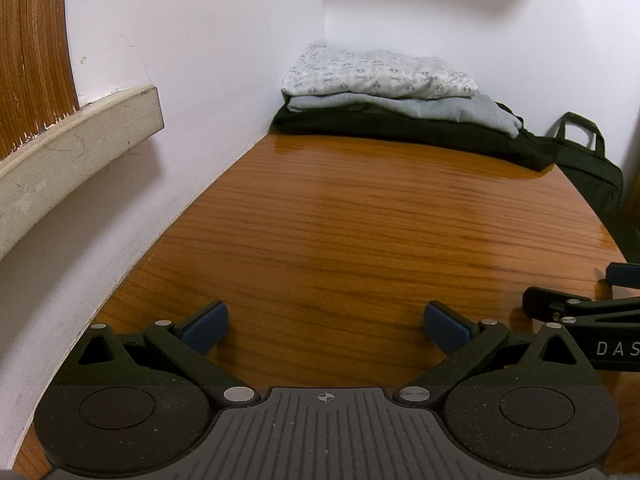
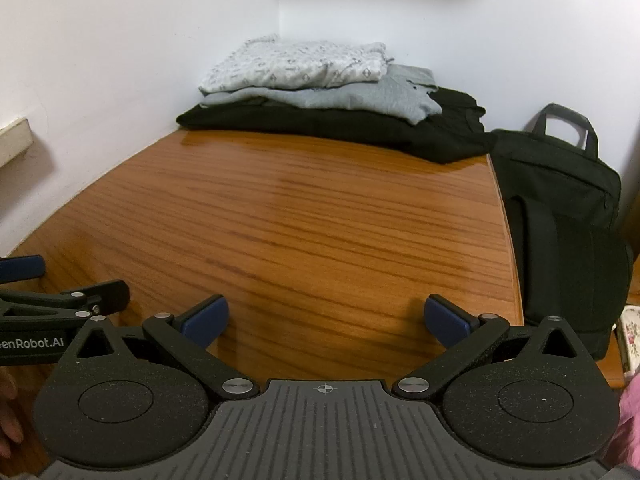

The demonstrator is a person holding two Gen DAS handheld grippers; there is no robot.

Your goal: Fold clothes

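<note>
- The left gripper (image 1: pixel 326 326), black with blue rubber pads (image 1: pixel 206 326), stood spread wide with nothing between its fingers; only bare wood showed in the gap.
- The right gripper (image 2: pixel 326 322), of the same black build and blue pads (image 2: pixel 446 322), was likewise wide open and held nothing.
- The two tools hovered side by side low over the near end of the glossy orange-brown wooden tabletop (image 2: pixel 300 220), each just catching the other at the edge of its view.
- At the left edge of the right wrist view a bit of a person's hand (image 2: pixel 8 412) showed beside the tool.
- The clothes lay well apart from both grippers, in the far corner where the white walls (image 1: pixel 192 60) met: a pale patterned white-and-grey folded garment (image 1: pixel 376 74) on top, a plain grey folded garment (image 1: pixel 420 110) under it, and a black folded garment (image 1: pixel 400 132) at the bottom, touching the tabletop.
- All three looked already folded and stacked, though the grey one sat a little askew, overhanging to the right.
- A black fabric bag with handles (image 2: pixel 560 216) stood just off the table's right edge, near the stack.
- No unfolded garment lay on the table, so I judged the folding shown here done, or the next piece not yet brought; a scrap of pink cloth (image 2: pixel 630 428) at the right wrist view's corner might be one, but I could not tell.
</note>
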